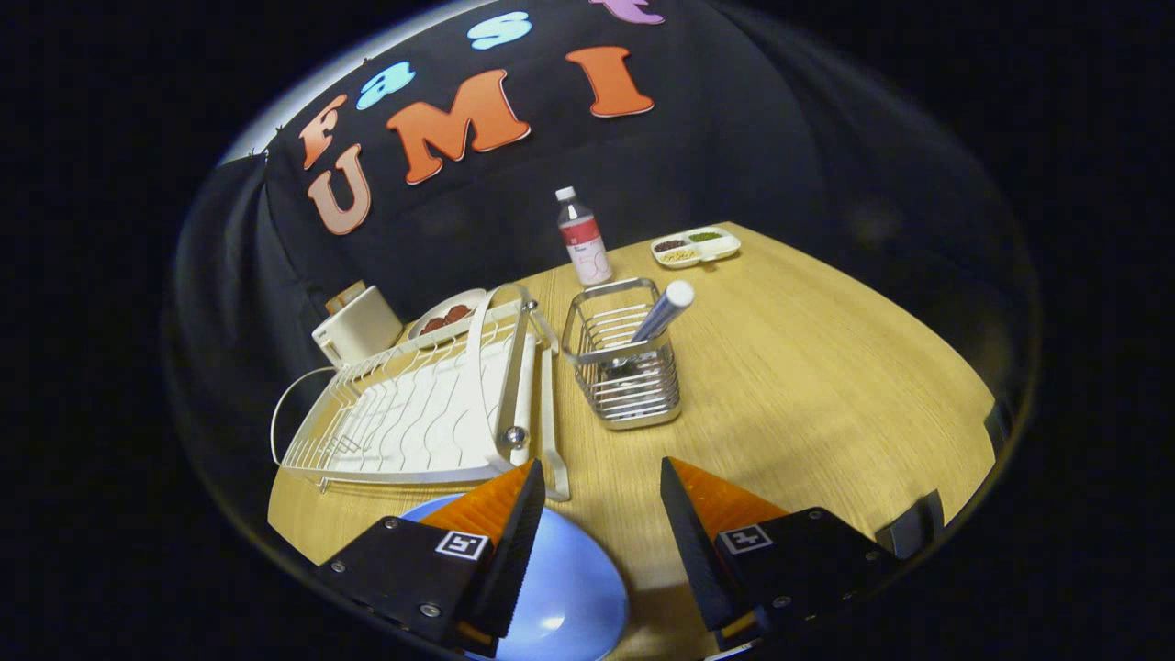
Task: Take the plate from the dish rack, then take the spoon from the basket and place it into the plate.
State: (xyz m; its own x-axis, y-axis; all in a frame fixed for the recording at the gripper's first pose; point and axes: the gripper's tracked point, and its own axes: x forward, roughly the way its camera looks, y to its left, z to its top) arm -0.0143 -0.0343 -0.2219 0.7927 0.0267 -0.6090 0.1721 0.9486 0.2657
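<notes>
**Plate on the table, spoon in the basket, your fingers spread**

Your gripper [601,482] hangs above the wooden table [826,386] with its two fingers spread wide apart and nothing between them but bare tabletop. The blue plate [569,597] lies flat on the table below you; your left finger overlaps its near edge in the view, and whether it touches the plate you cannot tell. The right finger stands well clear of the plate.

Just ahead of your left finger sits the white dish rack [413,422], with no dish in its wire slots. Beside the rack, ahead of the gap between your fingers, stands the wire basket [624,367]. The spoon [665,310] leans in it, its pale handle sticking up over the basket's far rim, tilted away from the rack.

Beyond the basket a small bottle [583,237] with a white cap stands upright near the cloth wall. Near it, farther along the table's back edge, a white divided tray [696,246] holds small portions in its compartments. Behind the rack you see a white toaster [358,326] and a shallow dish [447,314] holding something reddish-brown.
</notes>
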